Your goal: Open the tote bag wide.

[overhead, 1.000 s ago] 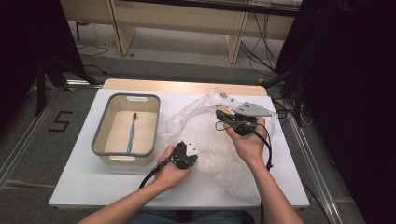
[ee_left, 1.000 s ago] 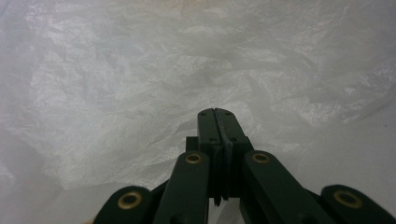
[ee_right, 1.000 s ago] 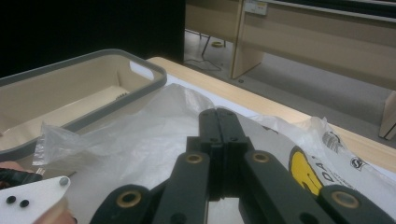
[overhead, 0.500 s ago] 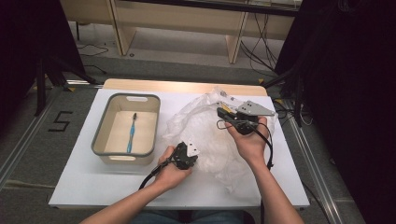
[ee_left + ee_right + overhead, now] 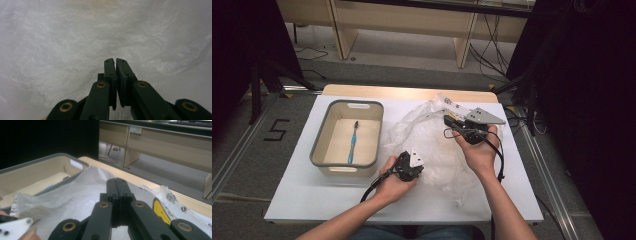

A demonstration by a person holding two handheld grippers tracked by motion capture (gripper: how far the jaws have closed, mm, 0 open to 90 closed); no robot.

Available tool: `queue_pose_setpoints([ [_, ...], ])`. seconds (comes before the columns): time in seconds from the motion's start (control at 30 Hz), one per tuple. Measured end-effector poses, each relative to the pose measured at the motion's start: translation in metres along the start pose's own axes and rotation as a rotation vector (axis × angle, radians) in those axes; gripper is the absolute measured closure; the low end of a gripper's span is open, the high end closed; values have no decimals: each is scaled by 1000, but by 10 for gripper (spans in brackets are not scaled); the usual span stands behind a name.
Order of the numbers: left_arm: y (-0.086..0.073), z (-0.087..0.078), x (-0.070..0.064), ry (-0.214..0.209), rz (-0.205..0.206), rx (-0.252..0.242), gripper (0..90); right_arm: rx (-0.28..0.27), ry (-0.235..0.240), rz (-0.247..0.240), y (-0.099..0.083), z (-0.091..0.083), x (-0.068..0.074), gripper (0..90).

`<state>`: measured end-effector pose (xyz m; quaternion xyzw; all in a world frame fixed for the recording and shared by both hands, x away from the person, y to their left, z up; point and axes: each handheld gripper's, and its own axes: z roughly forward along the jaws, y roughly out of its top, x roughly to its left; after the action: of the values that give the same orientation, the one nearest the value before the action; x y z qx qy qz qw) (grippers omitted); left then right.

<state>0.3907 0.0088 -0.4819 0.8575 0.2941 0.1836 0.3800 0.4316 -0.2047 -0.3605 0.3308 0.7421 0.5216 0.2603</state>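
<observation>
our left gripper [image 5: 408, 167] pinches the near edge of the clear plastic bag [image 5: 432, 135] on the white table [image 5: 302, 185]. our right gripper [image 5: 455, 126] clamps the bag's far edge, right of the basin [image 5: 323, 150].

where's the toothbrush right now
In the high view the blue toothbrush lies on the floor of the grey-rimmed bin at the table's left, just left of the crumpled plastic bag both tongs work on.

White-topped rectangular table [image 5: 302, 200] with a pale wooden far edge. Lying on it: a grey-rimmed beige plastic tub [image 5: 319, 150] at left, and a crumpled clear plastic bag [image 5: 427, 125] just beside it, centre-right.
</observation>
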Motion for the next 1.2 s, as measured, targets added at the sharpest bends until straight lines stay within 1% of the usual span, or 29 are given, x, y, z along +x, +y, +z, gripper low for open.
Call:
queue_pose_setpoints([
  [0.13, 0, -11, 3, 10, -9, -24, 813, 6, 1, 1, -1, 1, 1, 900],
  [0.27, -1, -21, 3, 6, -16, -33, 777, 8, 3, 0, -1, 1, 1, 900],
  [0.4, -1, -31, -1, -6, -3, -56, 722, 9, 0, 2, -2, 0, 0, 900],
  [0.47, -1, -37, -3, -11, -4, -66, 688, 11, 1, 2, -2, 0, -1, 900],
  [0.5, -2, -40, -3, -10, -6, -77, 667, 11, 2, 2, -3, 0, -1, 900],
  [0.63, -4, -54, -2, -10, -6, -97, 602, 17, 2, 3, -4, 1, -1, 900],
  [0.7, -5, -60, -3, -13, -13, -109, 578, 18, 6, 3, -4, 1, 0, 900],
  [0.77, -7, -66, -2, -15, -7, -116, 560, 19, 5, 2, -4, 1, 0, 900],
  [0.8, -7, -68, -3, -14, -10, -124, 552, 19, 5, 2, -4, 2, 0, 900],
  [0.93, -9, -74, -2, -13, -9, -129, 523, 22, 7, 1, -5, 2, 1, 900],
  [1.03, -11, -77, 0, -11, -23, -134, 503, 26, 7, 1, -5, 2, 1, 900],
  [1.2, -12, -78, 4, -10, -39, -129, 470, 21, 6, 2, -5, 2, 1, 900],
])
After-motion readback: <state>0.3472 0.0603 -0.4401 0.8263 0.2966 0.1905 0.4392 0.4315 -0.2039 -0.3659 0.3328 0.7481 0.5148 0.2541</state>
